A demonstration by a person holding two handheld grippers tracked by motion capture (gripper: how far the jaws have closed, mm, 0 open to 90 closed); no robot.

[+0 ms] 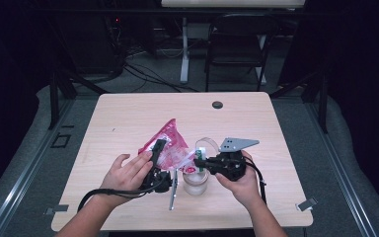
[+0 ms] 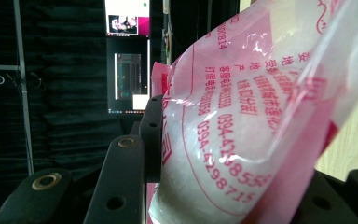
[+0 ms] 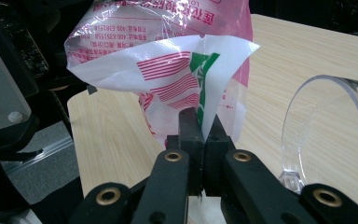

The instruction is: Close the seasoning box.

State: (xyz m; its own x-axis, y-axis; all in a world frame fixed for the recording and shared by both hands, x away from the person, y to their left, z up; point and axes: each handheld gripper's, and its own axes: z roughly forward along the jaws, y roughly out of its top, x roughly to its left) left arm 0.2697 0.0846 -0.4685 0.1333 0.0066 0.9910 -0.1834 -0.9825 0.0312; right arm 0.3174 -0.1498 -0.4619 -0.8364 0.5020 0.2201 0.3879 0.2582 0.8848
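While the left tool (image 1: 158, 148) clamped the pink bag (image 1: 167, 140) above the table (image 1: 128, 118), the right tool (image 3: 202, 133) pinched shut on the bag's torn white edge, just over a clear jar (image 1: 196, 182) with its lid (image 3: 326, 135) open.

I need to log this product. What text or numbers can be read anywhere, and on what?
"0394-4298555", partly creased, so uncertain: red print on the pink plastic bag.
Red Chinese characters on the bag: too distorted to read.
"400-6381558", upside down, uncertain: top edge of the bag in the right gripper view.
Distant monitor: unreadable.
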